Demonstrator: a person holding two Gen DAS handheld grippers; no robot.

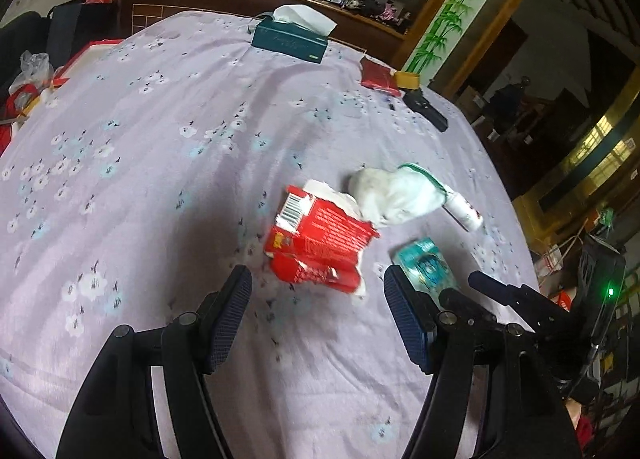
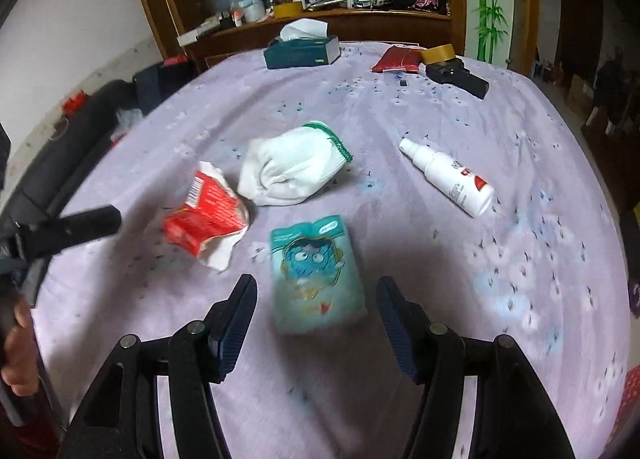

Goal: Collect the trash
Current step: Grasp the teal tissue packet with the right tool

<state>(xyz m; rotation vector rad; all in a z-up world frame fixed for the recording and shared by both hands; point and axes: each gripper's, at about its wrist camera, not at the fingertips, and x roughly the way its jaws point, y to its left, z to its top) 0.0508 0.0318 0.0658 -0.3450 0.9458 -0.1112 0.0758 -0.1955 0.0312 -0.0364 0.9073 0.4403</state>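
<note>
A table draped in a lilac flowered cloth [image 2: 400, 259] carries the litter near its front edge. The left gripper [image 1: 318, 309] hovers low over the cloth with its jaws spread wide and nothing between them; the crumpled red wrapper [image 1: 320, 243], torn open so its white inner paper shows, lies just ahead of the fingertips. The right gripper [image 2: 316, 313] is likewise wide apart and empty, with the teal tissue packet [image 2: 318, 275] lying flat on the cloth between and just beyond its two blue pads [image 2: 236, 323]. The packet looks sealed, though motion blur makes that hard to confirm.

Behind the wrapper sits a white knitted glove [image 2: 292, 167] with a green cuff, bunched up and touching the wrapper's torn edge. To its right, apart from the glove in the right wrist view, a white spray bottle [image 2: 448, 177] lies on its side with its cap on; its contents cannot be seen.

At the far edge stands a dark green tissue box [image 2: 302, 51] with a white tissue standing out of its top slot. Near it lie a red pouch [image 2: 394, 59], a roll of brown tape [image 2: 438, 53] and a black tool [image 2: 458, 77], close together. A cluttered wooden shelf [image 2: 340, 15] runs behind the table.
</note>
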